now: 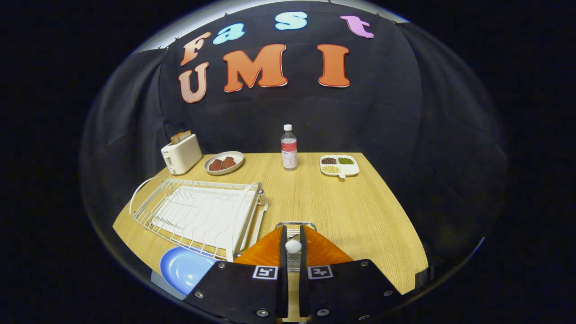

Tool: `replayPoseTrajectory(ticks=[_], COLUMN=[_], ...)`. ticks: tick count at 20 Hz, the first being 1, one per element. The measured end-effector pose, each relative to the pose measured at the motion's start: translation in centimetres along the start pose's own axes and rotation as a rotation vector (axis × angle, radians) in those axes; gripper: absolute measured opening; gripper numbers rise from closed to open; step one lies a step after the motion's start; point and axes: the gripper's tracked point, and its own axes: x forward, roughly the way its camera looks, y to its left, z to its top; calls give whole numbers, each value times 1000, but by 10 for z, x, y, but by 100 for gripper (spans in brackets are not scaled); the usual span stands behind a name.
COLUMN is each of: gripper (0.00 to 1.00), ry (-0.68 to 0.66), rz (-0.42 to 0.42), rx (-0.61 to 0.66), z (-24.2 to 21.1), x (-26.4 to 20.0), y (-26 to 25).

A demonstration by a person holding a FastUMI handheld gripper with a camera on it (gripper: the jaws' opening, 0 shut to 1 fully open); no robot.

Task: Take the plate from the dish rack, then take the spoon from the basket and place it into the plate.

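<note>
My gripper (293,236) is shut on the white rounded handle end of the spoon (293,246), which stands upright between the fingers. The spoon sits in a small perforated metal basket (295,223) directly under and just ahead of the fingers; the rest of the spoon is hidden. The blue plate (182,270) lies flat on the wooden table, left of the fingers and in front of the white wire dish rack (202,211), which holds no dishes.
Along the back of the table (351,211) stand a white toaster (181,154) with bread, an oval dish of brown food (223,162), a clear bottle (289,147) and a divided dish of beans (339,165). The table edge runs close on the right.
</note>
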Motion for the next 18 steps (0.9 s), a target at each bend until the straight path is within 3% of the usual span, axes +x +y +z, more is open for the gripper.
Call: replayPoseTrajectory(ticks=[5, 12, 18], gripper=[10, 9, 10], ry=[-46, -44, -16], rz=[29, 185, 380], rx=[-7, 25, 5], z=[32, 38, 24], x=[-30, -55, -75], y=[6, 55, 128])
